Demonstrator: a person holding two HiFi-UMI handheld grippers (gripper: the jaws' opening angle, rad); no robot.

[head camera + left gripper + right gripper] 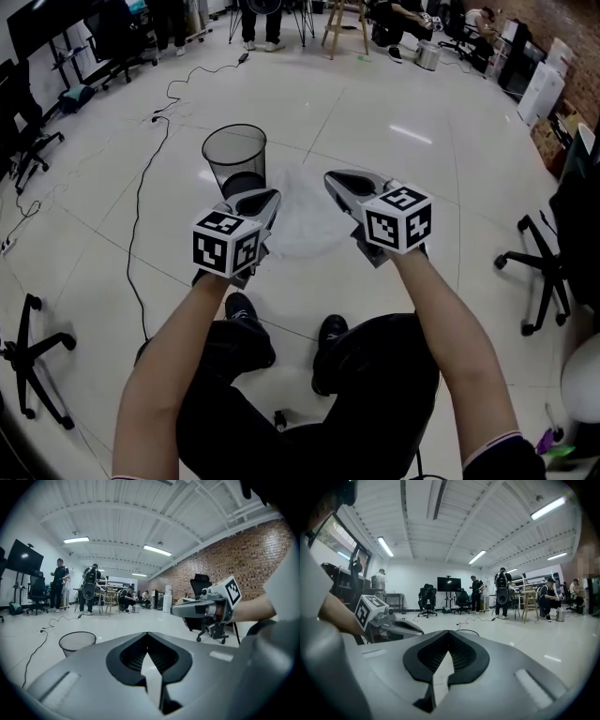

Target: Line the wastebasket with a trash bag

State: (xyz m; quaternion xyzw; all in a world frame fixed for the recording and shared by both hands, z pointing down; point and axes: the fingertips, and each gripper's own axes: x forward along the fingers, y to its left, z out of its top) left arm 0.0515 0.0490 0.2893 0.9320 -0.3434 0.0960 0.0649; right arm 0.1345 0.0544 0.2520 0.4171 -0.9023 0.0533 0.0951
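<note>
"Both arms are stretched out in front. The left gripper (270,197) has its jaws pressed together with nothing in them. The right gripper (331,177) is the same, closed and empty."

"So where's the trash bag (302,223)?"

"Down on the floor (403,103), just past the two grippers and between them. It's a crumpled, see-through white sheet. The wastebasket (234,150) stands upright a little beyond it, to the left. It's a dark mesh bin and looks bare inside."

"How do you reckon the bag will handle?"

"Very light and limp, I'd say. Film that thin is slick, clings to itself and sags the moment it's lifted. It could tear if it snags on the mesh rim."

"Where would you take hold?"

"At the open hem, one gripper on each side, each pinching a single layer so the mouth can be pulled wide. I can't make out from here which edge is the mouth. The jaws would have to open first, and picking a flat sheet off smooth tile may be fiddly."
</note>
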